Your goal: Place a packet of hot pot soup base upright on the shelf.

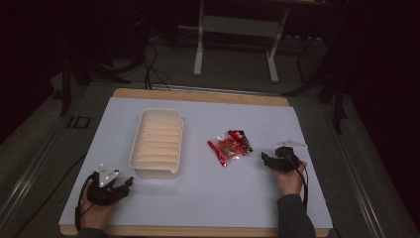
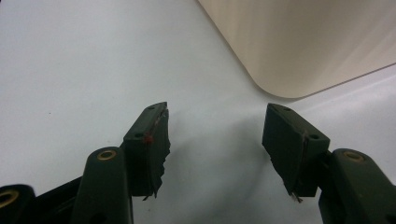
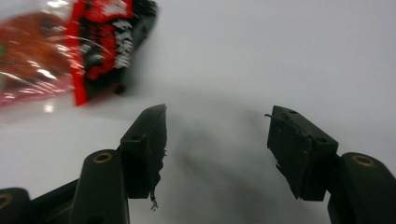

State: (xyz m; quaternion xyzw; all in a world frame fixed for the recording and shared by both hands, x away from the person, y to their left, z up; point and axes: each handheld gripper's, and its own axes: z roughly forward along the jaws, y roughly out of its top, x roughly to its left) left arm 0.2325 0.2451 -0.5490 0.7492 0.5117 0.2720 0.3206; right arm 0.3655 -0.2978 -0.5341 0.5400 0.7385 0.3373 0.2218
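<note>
Two grippers open | right gripper (image 1: 271, 159) near snack packets (image 1: 230, 146) | tray (image 1: 156, 142) apart

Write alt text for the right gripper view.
The open right gripper hangs over a white table, nothing between its black jaws. A red and black snack packet lies at upper left, clear of the jaws.

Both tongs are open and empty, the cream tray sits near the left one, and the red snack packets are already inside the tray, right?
Not quite: the high view shows the red snack packets lying on the table, right of the cream tray, not in it. The rest holds.
</note>
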